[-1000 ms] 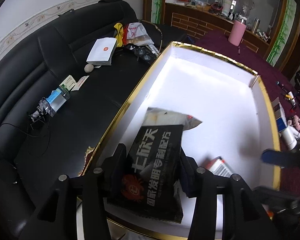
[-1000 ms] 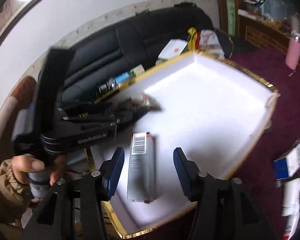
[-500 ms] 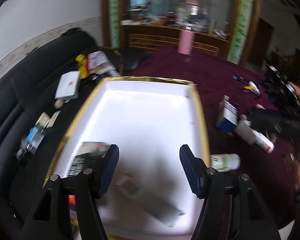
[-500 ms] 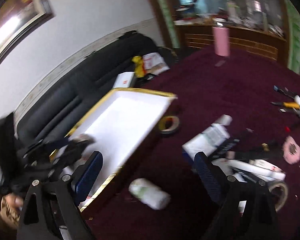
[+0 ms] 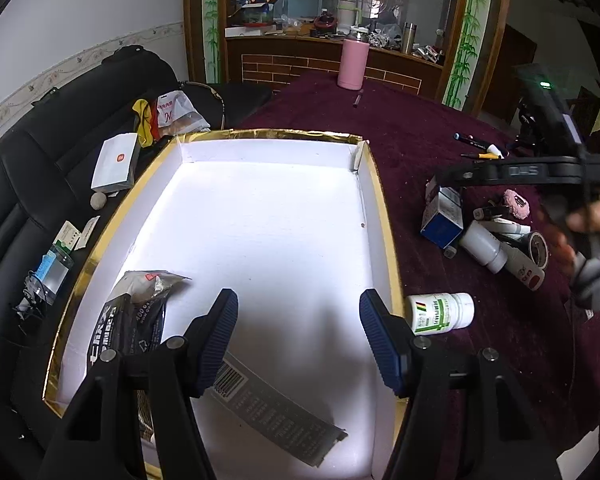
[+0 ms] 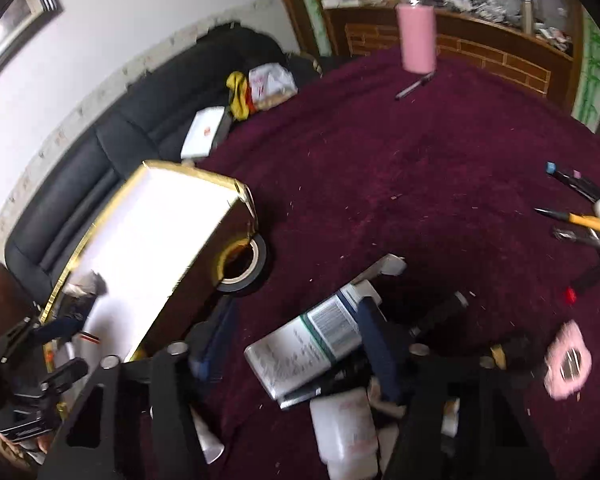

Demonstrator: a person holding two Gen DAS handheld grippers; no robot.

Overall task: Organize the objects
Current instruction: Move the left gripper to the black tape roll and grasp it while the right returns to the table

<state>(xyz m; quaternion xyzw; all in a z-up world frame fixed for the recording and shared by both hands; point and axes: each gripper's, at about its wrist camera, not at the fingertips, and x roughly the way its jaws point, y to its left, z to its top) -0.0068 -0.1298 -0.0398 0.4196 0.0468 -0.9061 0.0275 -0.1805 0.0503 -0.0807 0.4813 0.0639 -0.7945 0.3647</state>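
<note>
Maroon-clothed desk (image 5: 440, 152); white gold-rimmed cardboard box (image 5: 380, 208) already holds black foil pouch (image 5: 132, 320) and grey flat carton (image 5: 276, 408). Left tool (image 5: 296, 326) spread, empty, over box. Right tool (image 6: 296, 336) closing over white-green medicine carton (image 6: 304, 344), not yet pinched. Next: grip, carry to box.

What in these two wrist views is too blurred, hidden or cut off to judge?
- Right wrist view: whether the right claw, closing, touches the carton between its fingers; motion blur.
- Right wrist view: the white bottle's label; blurred.
- Left wrist view: the dark packet's lower part; hidden behind the left claw.
- Left wrist view: the box's near edge; cut off by the frame.
</note>
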